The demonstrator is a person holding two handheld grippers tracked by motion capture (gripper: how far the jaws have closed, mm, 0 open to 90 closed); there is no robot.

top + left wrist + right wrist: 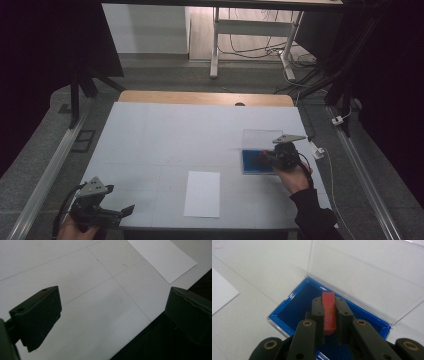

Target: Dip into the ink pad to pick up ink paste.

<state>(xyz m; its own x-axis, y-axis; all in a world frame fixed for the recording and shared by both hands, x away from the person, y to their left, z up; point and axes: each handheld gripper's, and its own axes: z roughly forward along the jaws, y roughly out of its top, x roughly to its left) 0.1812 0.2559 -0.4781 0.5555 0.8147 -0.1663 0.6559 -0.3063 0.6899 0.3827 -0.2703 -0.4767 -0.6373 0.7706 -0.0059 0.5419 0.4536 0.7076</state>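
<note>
White worktop (pixel 165 135) carries a blue box (pixel 294 306), lid up for access. Right claw (pixel 329 315) clamps a red block (pixel 329 312) over it; left claw (pixel 110 312) gapes, idle.

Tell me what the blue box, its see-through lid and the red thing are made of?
The blue box looks like hard plastic lined with soft, matte blue fabric or foam, though the lining is a guess. Its lid seems clear, glossy plastic: the table shows through it. The red block, clamped in the right tool, looks like smooth plastic or rubber, maybe a stamp; I cannot tell which.
</note>
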